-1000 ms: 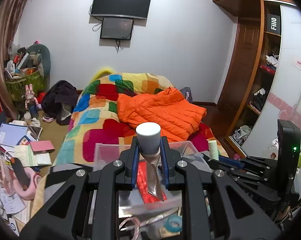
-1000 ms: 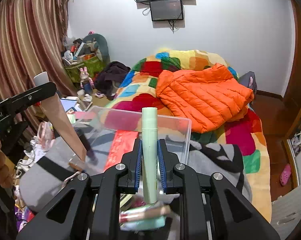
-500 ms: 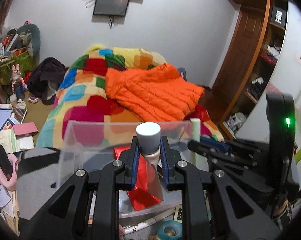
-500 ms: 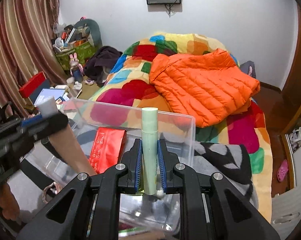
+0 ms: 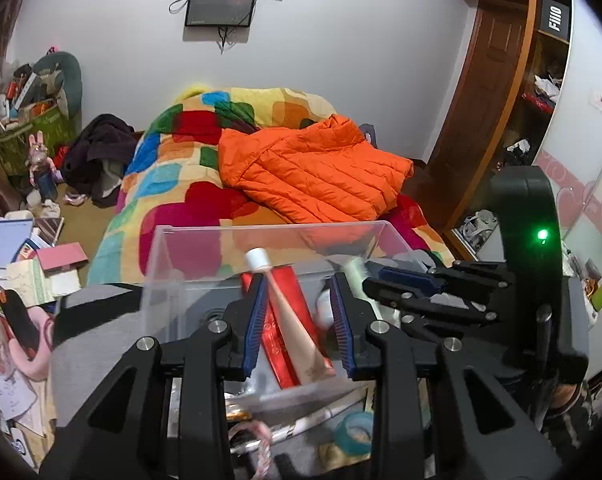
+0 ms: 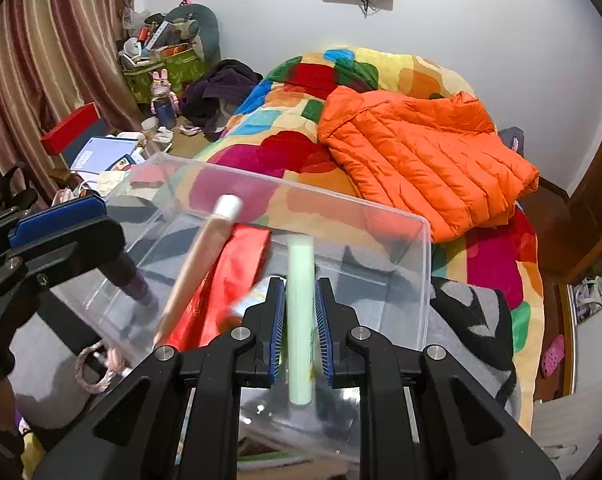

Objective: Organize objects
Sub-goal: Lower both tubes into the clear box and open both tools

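Observation:
A clear plastic box [image 5: 269, 229] stands on a grey blanket just ahead of both grippers, with a red pouch [image 5: 271, 344] lying in it. My left gripper [image 5: 299, 300] hangs over the box and its jaws are opening. The beige tube with a white cap [image 5: 293, 320] leans tilted between the pads, loose on its right side. The right gripper [image 6: 300, 300] is shut on a pale green tube [image 6: 300, 276], upright over the box's near side [image 6: 341, 205]. In the right wrist view the beige tube [image 6: 197, 268] slants across the red pouch [image 6: 229, 280].
A bed with a patchwork blanket [image 5: 189, 168] and an orange jacket [image 5: 313, 172] lies beyond the box. Books and clutter [image 5: 25, 264] cover the floor at left. A wooden wardrobe [image 5: 501, 112] stands at right. A tape roll [image 5: 355, 432] and a rope [image 6: 97, 368] lie beside the box.
Both grippers have sunk toward the box. The left jaws have spread, and the beige tube, held upright before, now tips leftward and slides down into the box. The green tube stays gripped.

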`<state>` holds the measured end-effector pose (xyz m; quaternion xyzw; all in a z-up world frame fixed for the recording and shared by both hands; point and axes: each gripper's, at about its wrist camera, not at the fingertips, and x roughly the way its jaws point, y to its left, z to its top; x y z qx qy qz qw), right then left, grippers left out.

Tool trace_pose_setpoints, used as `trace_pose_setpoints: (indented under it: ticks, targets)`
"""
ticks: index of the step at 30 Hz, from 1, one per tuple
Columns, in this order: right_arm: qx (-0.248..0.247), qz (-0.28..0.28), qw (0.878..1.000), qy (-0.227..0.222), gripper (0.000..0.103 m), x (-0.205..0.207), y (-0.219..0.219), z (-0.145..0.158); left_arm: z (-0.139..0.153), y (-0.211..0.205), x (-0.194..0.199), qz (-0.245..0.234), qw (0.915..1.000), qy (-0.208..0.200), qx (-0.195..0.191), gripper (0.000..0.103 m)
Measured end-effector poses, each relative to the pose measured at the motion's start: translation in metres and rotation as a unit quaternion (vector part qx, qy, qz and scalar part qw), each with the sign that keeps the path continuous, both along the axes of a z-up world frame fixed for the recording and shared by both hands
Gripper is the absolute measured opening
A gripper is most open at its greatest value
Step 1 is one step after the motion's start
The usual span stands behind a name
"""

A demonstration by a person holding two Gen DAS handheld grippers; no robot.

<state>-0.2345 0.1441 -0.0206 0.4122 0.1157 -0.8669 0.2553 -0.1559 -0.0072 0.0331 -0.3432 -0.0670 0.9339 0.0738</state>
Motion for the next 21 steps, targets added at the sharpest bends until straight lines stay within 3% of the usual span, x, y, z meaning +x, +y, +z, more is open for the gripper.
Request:
trace_pose_setpoints:
  ticks: [4, 7, 9, 17, 21]
  targets:
    - [-0.017, 0.005, 1.0, 0.009, 0.015, 0.012, 0.008, 0.012, 0.008, -0.006, 0.018, 0.004, 0.9999, 0.012, -0.011, 0.049]
    - [-0.03, 0.009, 0.999, 0.02, 0.021, 0.026, 0.017, 0.023, 0.011, -0.01, 0.033, 0.009, 0.9995, 0.02, -0.024, 0.059]
    - [-0.038, 0.011, 0.999, 0.029, 0.03, 0.037, 0.024, 0.029, 0.009, -0.013, 0.042, 0.009, 0.9992, 0.018, -0.035, 0.061]
    - [-0.054, 0.006, 0.998, 0.041, 0.048, 0.074, 0.052, 0.033, -0.025, -0.024, 0.074, 0.012, 0.997, -0.031, -0.07, 0.068]
    - [-0.06, -0.003, 0.998, 0.033, 0.055, 0.088, 0.066, 0.023, -0.045, -0.03, 0.082, 0.012, 0.9959, -0.061, -0.066, 0.071]
